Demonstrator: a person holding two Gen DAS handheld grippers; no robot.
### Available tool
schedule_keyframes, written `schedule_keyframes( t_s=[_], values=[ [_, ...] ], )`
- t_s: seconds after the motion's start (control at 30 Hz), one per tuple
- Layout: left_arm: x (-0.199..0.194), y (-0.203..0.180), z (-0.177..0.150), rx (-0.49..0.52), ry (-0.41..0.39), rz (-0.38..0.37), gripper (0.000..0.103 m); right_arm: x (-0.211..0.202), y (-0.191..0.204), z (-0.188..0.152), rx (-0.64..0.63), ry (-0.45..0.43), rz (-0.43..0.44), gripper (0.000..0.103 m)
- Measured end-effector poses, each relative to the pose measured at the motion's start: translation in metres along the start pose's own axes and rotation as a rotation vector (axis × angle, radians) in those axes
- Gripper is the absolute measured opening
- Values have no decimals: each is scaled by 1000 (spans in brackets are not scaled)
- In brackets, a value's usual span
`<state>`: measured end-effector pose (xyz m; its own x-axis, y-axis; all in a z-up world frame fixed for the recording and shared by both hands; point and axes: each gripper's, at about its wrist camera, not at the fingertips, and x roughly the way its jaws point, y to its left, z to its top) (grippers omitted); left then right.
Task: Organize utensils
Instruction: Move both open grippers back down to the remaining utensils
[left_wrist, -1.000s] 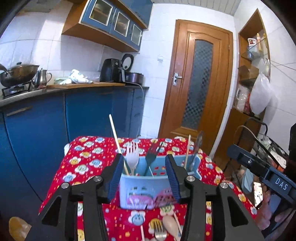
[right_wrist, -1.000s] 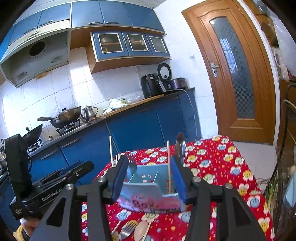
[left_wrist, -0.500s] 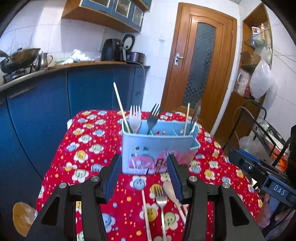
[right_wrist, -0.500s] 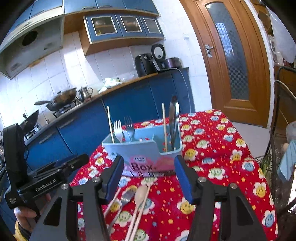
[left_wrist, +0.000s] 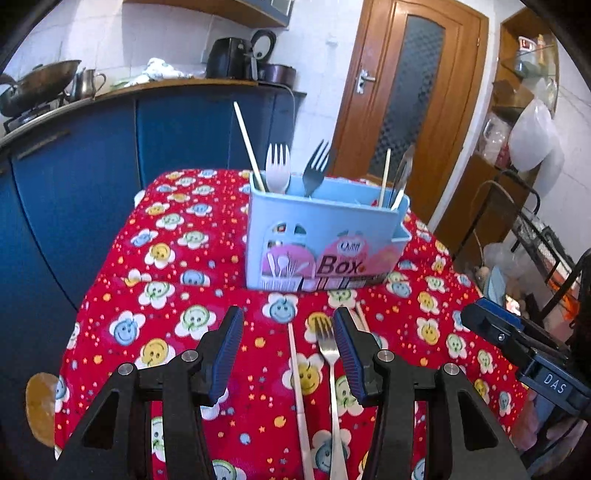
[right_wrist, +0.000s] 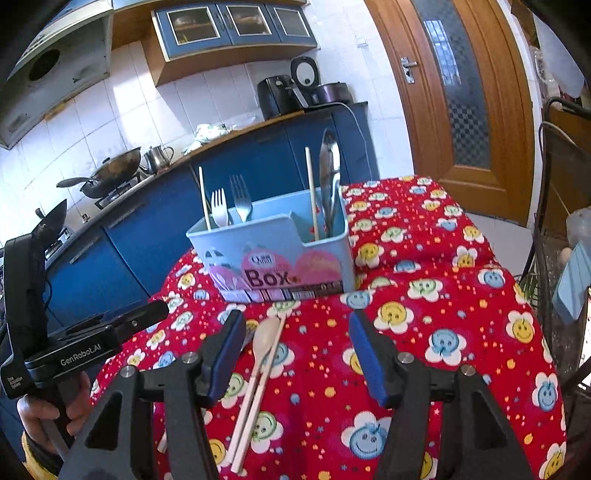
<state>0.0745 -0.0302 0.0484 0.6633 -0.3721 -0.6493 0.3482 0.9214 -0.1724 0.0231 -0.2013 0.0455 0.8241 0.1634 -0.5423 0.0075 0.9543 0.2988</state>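
A light blue utensil box (left_wrist: 325, 240) stands on the red flowered tablecloth (left_wrist: 166, 258). It holds a white fork (left_wrist: 277, 168), a dark fork (left_wrist: 316, 166), two chopsticks and a metal spoon (right_wrist: 330, 162). In front of it a metal fork (left_wrist: 328, 354) and a white chopstick (left_wrist: 297, 376) lie on the cloth. My left gripper (left_wrist: 288, 347) hangs open above them, gripping nothing. In the right wrist view a pale spoon (right_wrist: 264, 339) and chopsticks (right_wrist: 255, 398) lie beside the left finger of my right gripper (right_wrist: 297, 347), which is open and empty.
Blue kitchen cabinets (left_wrist: 92, 155) stand behind and left of the table, a wooden door (left_wrist: 410, 92) at the back right. A metal rack (left_wrist: 535, 229) stands off the right edge. A hand holds the left gripper's body (right_wrist: 92, 332).
Both grippers have sunk and tipped down toward the cloth; the box, earlier framed between the fingers, now shows above the fingertips. The loose utensils have come into view. The right jaws stand slightly wider.
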Motion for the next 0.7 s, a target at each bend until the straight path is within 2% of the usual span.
schedule_keyframes(
  t_s=[0.57, 0.67, 0.7],
  values=[
    [40, -4, -24, 10, 194, -4, 51, 10, -18, -19, 42, 68, -6, 62],
    [46, -6, -28, 17, 235, -23, 38, 11, -22, -22, 55, 70, -5, 62],
    [48, -7, -30, 17, 247, -31, 28, 11, -23, -22, 59, 71, -4, 62]
  ],
)
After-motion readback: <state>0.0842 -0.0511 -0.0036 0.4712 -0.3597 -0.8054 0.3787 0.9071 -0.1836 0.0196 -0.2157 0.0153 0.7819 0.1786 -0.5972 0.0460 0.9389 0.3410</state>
